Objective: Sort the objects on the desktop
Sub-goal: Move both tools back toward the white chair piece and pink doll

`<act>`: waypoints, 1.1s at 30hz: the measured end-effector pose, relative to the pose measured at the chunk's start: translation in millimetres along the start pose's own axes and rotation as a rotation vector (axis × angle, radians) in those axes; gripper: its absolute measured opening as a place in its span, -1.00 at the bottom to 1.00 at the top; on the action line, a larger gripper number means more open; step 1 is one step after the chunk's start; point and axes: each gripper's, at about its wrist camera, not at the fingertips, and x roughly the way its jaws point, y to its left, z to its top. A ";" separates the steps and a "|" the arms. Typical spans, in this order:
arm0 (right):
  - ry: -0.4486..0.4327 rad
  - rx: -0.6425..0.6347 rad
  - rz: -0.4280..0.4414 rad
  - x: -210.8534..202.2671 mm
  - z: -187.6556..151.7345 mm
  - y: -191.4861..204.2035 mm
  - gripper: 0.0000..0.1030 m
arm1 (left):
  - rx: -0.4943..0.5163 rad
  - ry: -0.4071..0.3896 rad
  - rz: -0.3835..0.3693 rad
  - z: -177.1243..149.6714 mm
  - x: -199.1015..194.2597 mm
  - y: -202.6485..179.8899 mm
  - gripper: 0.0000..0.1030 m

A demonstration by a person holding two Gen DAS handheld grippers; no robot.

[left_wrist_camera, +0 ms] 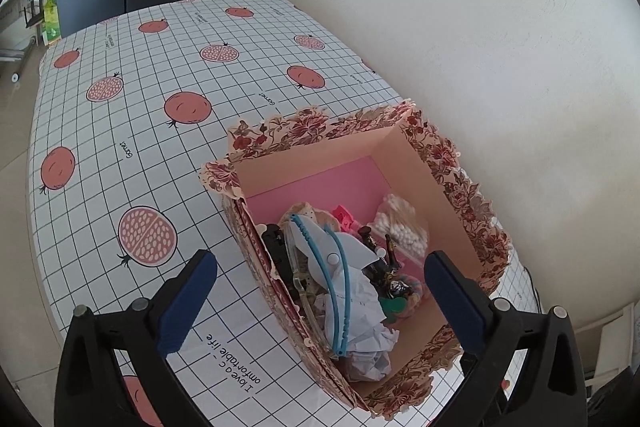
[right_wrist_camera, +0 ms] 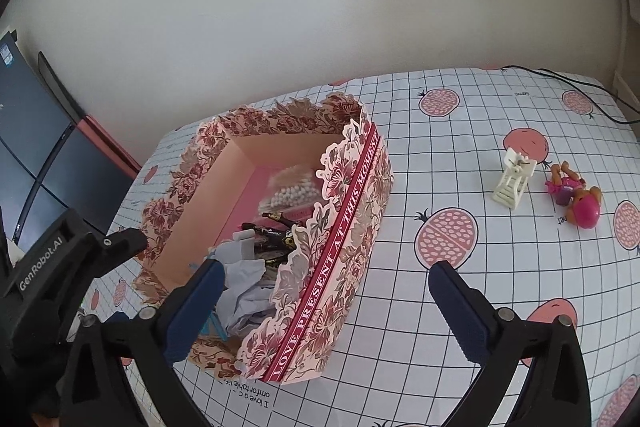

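We hold both the left gripper point(left_wrist_camera: 320, 303) and the right gripper point(right_wrist_camera: 326, 311) spread wide and empty above the floral box point(right_wrist_camera: 352, 227), which is already filled with crumpled paper point(left_wrist_camera: 360, 311), cotton swabs point(left_wrist_camera: 400, 223) and clips. The remaining pieces, a pink doll point(right_wrist_camera: 576, 197) and a small white toy chair point(right_wrist_camera: 512, 179), lie well to the right of the box on the checked tablecloth point(right_wrist_camera: 460, 155), the chair the nearer to it. We judge our right gripper closer, with nothing in between.

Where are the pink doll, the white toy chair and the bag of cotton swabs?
pink doll point(right_wrist_camera: 576, 197): right wrist view, on its torso.
white toy chair point(right_wrist_camera: 510, 183): right wrist view, on its frame.
bag of cotton swabs point(left_wrist_camera: 402, 225): left wrist view, on the swabs inside.
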 end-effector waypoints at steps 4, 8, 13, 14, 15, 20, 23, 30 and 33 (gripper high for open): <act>-0.077 -0.051 -0.068 -7.9 2.2 0.0 1.00 | 0.053 -0.047 0.039 -2.9 -5.7 -11.7 1.00; -0.094 -0.073 -0.080 -10.9 7.0 -10.5 1.00 | 0.127 -0.097 0.009 -8.5 -14.2 -31.6 1.00; -0.143 -0.114 -0.132 -18.5 11.1 -27.4 1.00 | 0.216 -0.135 -0.064 -20.0 -21.0 -61.3 1.00; -0.153 -0.118 -0.148 -20.8 12.6 -32.2 1.00 | 0.232 -0.146 -0.077 -22.9 -21.7 -68.1 1.00; -0.165 -0.112 -0.155 -23.5 14.4 -38.4 1.00 | 0.248 -0.154 -0.091 -25.8 -23.3 -74.1 1.00; -0.215 -0.038 -0.151 -39.0 24.1 -78.5 1.00 | 0.342 -0.184 -0.163 -46.9 -30.2 -110.6 1.00; -0.249 0.015 -0.199 -46.2 27.5 -106.8 1.00 | 0.400 -0.203 -0.202 -61.0 -31.9 -133.0 1.00; -0.284 0.124 -0.242 -62.8 30.9 -168.3 1.00 | 0.498 -0.209 -0.321 -89.8 -25.4 -172.6 1.00; -0.265 0.154 -0.234 -61.8 29.7 -189.5 1.00 | 0.522 -0.191 -0.380 -98.0 -15.6 -184.6 1.00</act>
